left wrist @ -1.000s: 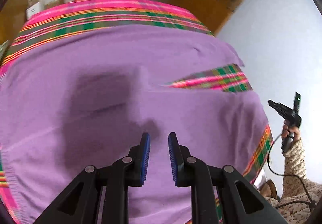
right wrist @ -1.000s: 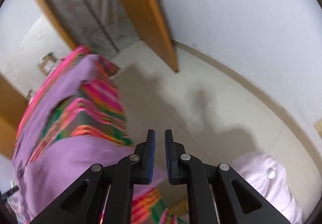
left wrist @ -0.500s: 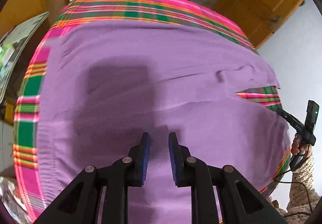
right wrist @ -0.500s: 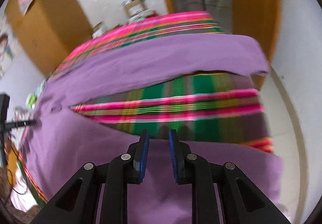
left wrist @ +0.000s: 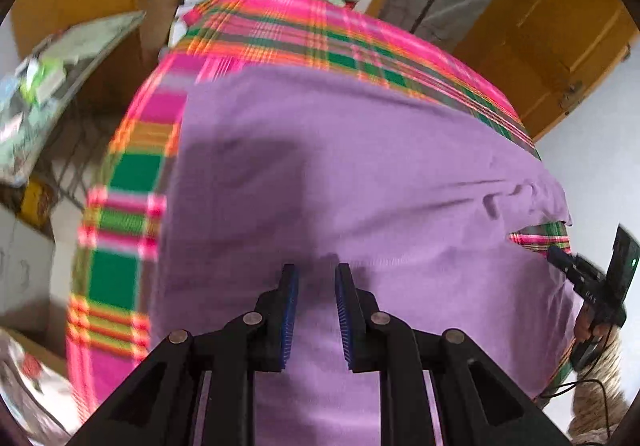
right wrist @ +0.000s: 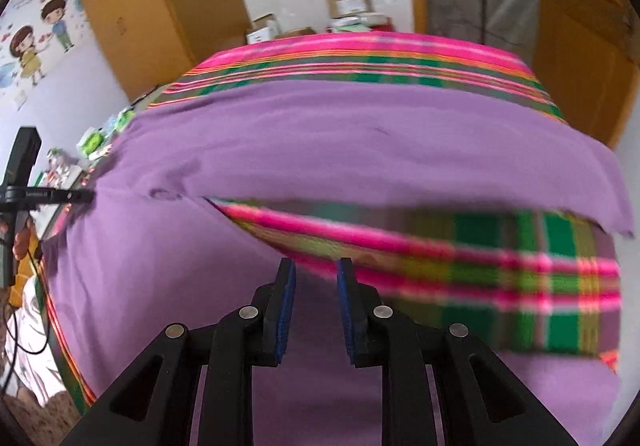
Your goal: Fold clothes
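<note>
A purple garment (left wrist: 360, 185) lay spread flat over a pink-and-green plaid cloth (left wrist: 120, 238) on the bench, filling the middle of both views. In the right wrist view a strip of plaid cloth (right wrist: 460, 258) showed through a gap between two parts of the garment (right wrist: 320, 133), right of centre. The left hand-held gripper (left wrist: 316, 310) hung over the garment at lower centre, jaws a narrow gap apart with nothing between them. The right hand-held gripper (right wrist: 316, 306) hung at lower centre of its frame above the garment's edge by the plaid strip; its jaws were opening and held nothing. Cardboard boxes (right wrist: 348, 5) stood at upper centre beyond the bench
</note>
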Available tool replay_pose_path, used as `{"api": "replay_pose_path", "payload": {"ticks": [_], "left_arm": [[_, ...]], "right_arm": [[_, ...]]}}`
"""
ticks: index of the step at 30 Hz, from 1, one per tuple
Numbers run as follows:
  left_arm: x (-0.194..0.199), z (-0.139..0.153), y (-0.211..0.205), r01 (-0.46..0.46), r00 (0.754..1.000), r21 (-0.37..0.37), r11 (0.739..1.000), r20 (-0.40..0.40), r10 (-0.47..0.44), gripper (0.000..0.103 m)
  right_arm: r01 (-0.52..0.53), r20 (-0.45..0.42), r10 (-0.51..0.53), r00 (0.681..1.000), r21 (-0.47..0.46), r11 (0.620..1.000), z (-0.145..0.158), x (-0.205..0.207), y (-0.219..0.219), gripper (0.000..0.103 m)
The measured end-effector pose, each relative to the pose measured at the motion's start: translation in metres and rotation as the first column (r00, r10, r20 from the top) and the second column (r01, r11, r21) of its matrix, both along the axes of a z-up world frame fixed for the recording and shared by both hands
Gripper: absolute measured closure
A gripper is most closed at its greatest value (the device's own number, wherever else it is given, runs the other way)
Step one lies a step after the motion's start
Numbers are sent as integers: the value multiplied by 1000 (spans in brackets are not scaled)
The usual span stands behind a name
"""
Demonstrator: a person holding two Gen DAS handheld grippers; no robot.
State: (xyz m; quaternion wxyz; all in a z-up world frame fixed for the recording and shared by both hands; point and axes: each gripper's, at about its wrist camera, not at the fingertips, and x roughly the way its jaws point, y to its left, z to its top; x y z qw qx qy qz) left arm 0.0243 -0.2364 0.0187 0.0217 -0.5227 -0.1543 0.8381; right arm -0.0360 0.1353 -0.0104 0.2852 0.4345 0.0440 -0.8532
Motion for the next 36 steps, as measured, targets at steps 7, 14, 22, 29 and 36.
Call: {"api": "replay_pose_path", "payload": {"ticks": [7, 14, 22, 29, 36], "left_arm": [[-67, 15, -8, 88, 996, -57, 995, 22, -87, 84], [-123, 3, -6, 132, 990, -115, 985, 62, -126, 84], [-157, -16, -21, 98, 995, -132, 986, 47, -92, 84], [-178, -19, -35, 63, 998, -109, 992, 11, -62, 84], [-187, -21, -46, -1, 1000, -182, 983, -16, -2, 84]], "right_arm": [[-124, -34, 126, 991, 42, 991, 19, -30, -69, 81], [-183, -6, 184, 983, 77, 980, 17, -77, -144, 81], [-231, 25, 230, 973, 145, 962, 3, -117, -213, 81], [-228, 9, 229, 973, 144, 963, -1, -140, -235, 81], [-200, -20, 206, 978, 160, 967, -3, -159, -244, 80]]}}
